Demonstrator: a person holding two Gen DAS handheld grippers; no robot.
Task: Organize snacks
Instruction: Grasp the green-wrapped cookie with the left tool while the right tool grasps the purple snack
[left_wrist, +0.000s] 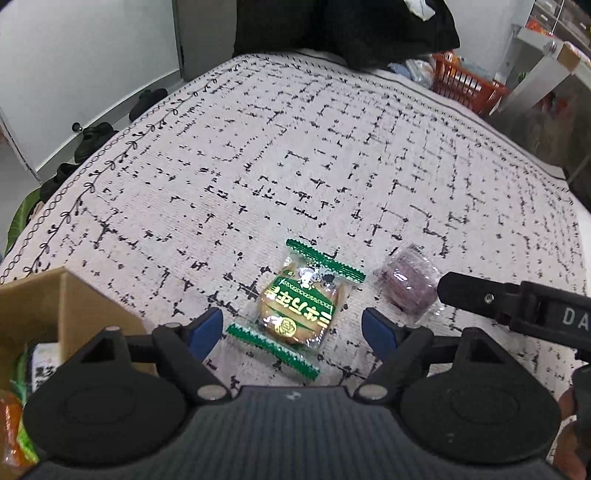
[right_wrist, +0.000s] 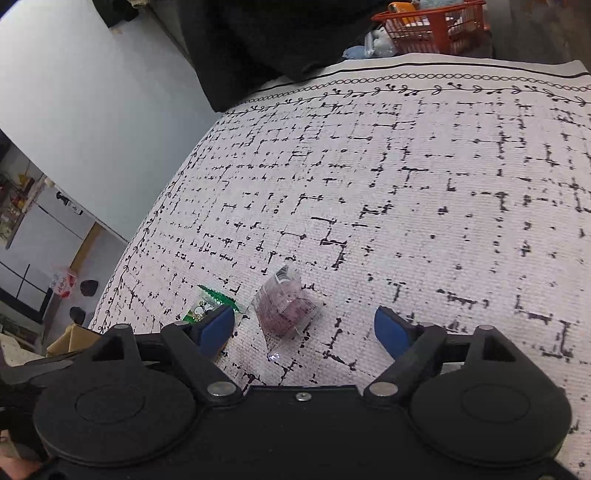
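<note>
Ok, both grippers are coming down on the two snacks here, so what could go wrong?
The green-wrapped biscuit and the purple snack lie close together, so the right gripper and left gripper may bump. The purple snack sits nearer the right gripper's left finger, off-centre, so closing could push it aside.

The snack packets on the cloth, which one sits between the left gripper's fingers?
The green-edged biscuit packet; the purple snack packet lies off to its right, outside those fingers.

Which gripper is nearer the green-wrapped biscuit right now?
Left. The left gripper has the green-wrapped biscuit between its open fingers, not yet pinched. The right gripper is beside it, open over the purple snack, with the biscuit just outside its near finger.
</note>
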